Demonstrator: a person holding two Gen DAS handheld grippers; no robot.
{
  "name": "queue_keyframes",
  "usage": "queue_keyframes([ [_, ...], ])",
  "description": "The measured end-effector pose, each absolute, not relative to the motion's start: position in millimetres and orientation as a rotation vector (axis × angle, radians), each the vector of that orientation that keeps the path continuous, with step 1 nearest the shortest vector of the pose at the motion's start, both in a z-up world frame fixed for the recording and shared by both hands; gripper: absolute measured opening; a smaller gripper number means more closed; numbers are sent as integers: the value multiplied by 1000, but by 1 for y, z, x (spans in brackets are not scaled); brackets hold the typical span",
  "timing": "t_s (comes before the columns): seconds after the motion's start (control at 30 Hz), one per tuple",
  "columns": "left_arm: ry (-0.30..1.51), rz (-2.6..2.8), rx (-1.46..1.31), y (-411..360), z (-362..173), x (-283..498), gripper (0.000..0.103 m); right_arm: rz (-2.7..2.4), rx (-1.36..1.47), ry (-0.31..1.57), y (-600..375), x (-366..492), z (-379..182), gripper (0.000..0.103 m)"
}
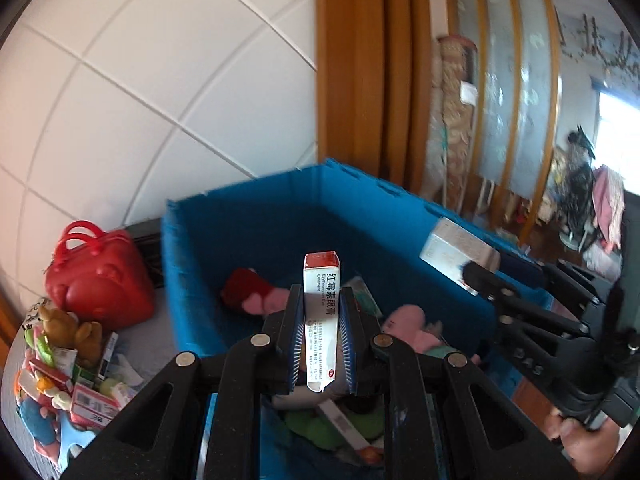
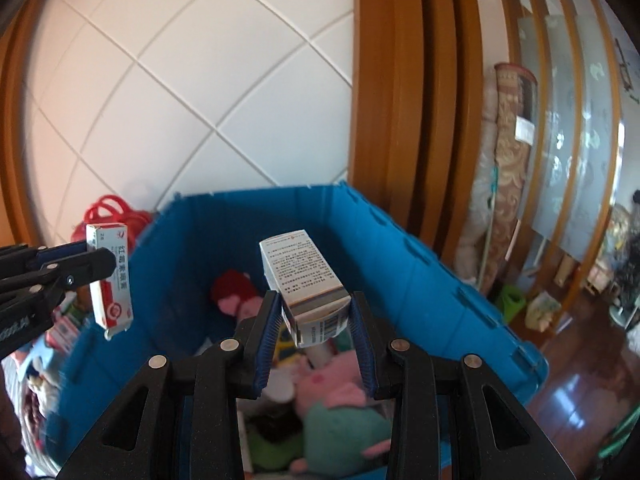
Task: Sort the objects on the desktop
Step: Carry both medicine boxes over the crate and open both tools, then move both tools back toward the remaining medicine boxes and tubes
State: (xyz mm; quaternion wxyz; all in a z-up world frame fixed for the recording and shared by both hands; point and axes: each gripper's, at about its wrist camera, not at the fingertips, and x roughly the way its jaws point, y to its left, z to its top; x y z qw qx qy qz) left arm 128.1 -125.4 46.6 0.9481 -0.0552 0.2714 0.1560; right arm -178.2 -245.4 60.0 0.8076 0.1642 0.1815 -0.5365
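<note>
My left gripper [image 1: 320,312] is shut on a narrow white and red ointment box [image 1: 321,320], held upright above the blue bin [image 1: 256,220]. The same box shows at the left of the right wrist view [image 2: 110,280]. My right gripper [image 2: 314,312] is shut on a white medicine box with printed text [image 2: 304,280], held over the bin [image 2: 400,240]. That box and gripper show at the right of the left wrist view [image 1: 456,252]. Both boxes hang above the bin's inside.
The bin holds plush toys, a pink pig [image 2: 336,384], a red and pink toy [image 1: 248,292], a green plush [image 2: 344,428] and boxes. Left of the bin sit a red bag [image 1: 96,276], a brown teddy [image 1: 68,328] and several small boxes and toys [image 1: 80,396]. A tiled wall stands behind.
</note>
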Motion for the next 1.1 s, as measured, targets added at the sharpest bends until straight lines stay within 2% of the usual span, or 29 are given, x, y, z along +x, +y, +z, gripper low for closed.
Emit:
queue_keyframes([
  [0.27,644,308,-132,-143,31,156,17,-1132,355,442,-269,-193,34,34],
  [0.8,687,348,-133,-145,19,164,18,-1121,377,528,-291,-193,11,35],
  [0.83,690,347,-136,-144,19,164,19,-1121,379,527,-291,-193,11,39],
  [0.87,689,345,-137,-144,19,163,30,-1120,382,524,-290,-194,12,47],
  [0.9,683,346,-138,-144,20,162,47,-1119,384,519,-290,-193,13,54],
  [0.93,674,348,-137,-144,21,160,56,-1119,385,510,-288,-195,15,71],
  [0.97,657,350,-133,-144,22,158,71,-1119,383,500,-287,-196,17,86],
  [1.0,639,354,-126,-145,24,156,77,-1121,379,485,-286,-198,20,92],
  [1.07,611,366,-107,-147,28,152,77,-1124,368,459,-282,-201,26,103],
  [1.1,596,372,-98,-148,30,149,78,-1129,361,450,-279,-202,29,103],
])
